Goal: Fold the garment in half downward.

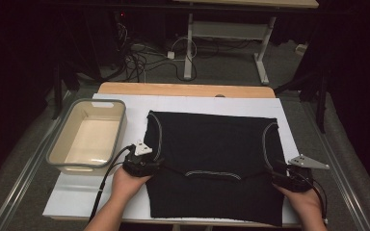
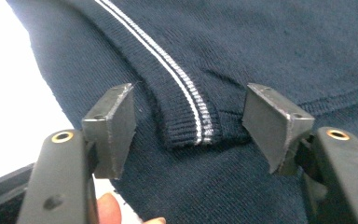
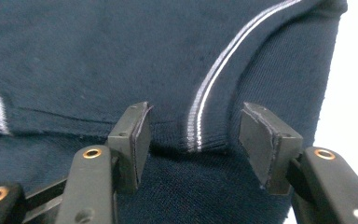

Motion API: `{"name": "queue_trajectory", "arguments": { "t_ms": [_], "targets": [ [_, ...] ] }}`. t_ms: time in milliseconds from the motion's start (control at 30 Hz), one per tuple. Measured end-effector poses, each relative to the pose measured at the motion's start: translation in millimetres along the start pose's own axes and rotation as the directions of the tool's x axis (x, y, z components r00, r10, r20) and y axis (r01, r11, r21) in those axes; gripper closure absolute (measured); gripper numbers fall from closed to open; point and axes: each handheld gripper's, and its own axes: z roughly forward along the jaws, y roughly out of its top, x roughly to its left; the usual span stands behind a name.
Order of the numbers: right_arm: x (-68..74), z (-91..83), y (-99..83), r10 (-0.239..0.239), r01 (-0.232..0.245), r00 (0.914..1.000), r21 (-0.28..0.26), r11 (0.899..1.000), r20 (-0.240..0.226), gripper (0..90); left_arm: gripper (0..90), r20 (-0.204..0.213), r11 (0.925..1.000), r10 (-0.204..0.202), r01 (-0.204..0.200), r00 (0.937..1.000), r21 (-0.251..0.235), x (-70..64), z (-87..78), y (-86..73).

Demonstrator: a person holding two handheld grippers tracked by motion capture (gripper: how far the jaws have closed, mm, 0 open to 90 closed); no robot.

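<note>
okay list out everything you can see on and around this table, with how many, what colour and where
knit vest: one, dark navy with white-striped trim, spread flat mid-table, its top edge folded over toward the person
plastic basin: one, grey rim with cream inside, left part of the table beside the vest
white sheet: one, white, covering the tabletop under vest and basin
table: one, light wood, its far edge showing beyond the sheet
second table frame: one, pale grey legs, on the floor behind
cables: a tangle, black and white, on the floor behind
left gripper: one, black, jaws open around the vest's left striped corner
right gripper: one, black, jaws open around the right striped corner
hands: two, at the near edge
</note>
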Motion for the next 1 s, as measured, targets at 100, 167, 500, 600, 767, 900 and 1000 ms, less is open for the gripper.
{"name": "queue_trajectory", "arguments": {
  "t_ms": [100, 167, 500, 600, 767, 900, 1000],
  "targets": [
    [-0.2, 1.7, 0.1, 0.007, -0.007, 1.0, 0.015, 1.0, 0.004, 47.8, 35.6, 0.019, 0.9997, -0.022, 0.022, 0.9996, 0.009, 2.4, 1.5, -0.4],
    [-0.3, 1.3, -0.9, 0.015, -0.015, 0.9999, 0.009, 1.0, 0.005, 50.2, 39.1, 0.041, 0.9997, -0.021, 0.02, 0.9989, 0.014, 3.8, 2.1, -0.4],
    [2.6, 4.6, -0.7, -0.012, 0.011, 0.9997, 0.042, 0.999, 0.02, 60.7, 61.1, 0.047, 0.9997, 0.022, -0.023, 0.9987, 0.014, 0.0, 1.7, -1.2],
    [2.4, 4.7, -0.8, -0.014, 0.013, 0.9998, 0.041, 0.999, 0.015, 63.6, 66.7, 0.054, 0.9996, 0.025, -0.026, 0.9982, 0.012, -0.1, 1.5, -1.4],
    [1.6, 4.1, -1.1, -0.012, 0.012, 0.9999, 0.035, 0.999, -0.002, 73.8, 73.0, 0.064, 0.9995, 0.028, -0.029, 0.9975, 0.009, 0.0, 1.3, -1.6],
    [2.7, 1.2, -2.0, -0.016, 0.016, 0.9998, 0.009, 1.0, -0.006, 79.5, 74.9, 0.055, 0.9994, 0.032, -0.031, 0.998, -0.017, -0.3, -1.2, -3.0],
    [1.6, -2.9, -3.3, -0.008, 0.008, 0.9999, -0.034, 0.999, -0.007, 79.9, 74.9, 0.057, 0.9986, 0.018, -0.015, 0.9982, -0.051, 1.2, -4.3, -4.6]
  ]
}}
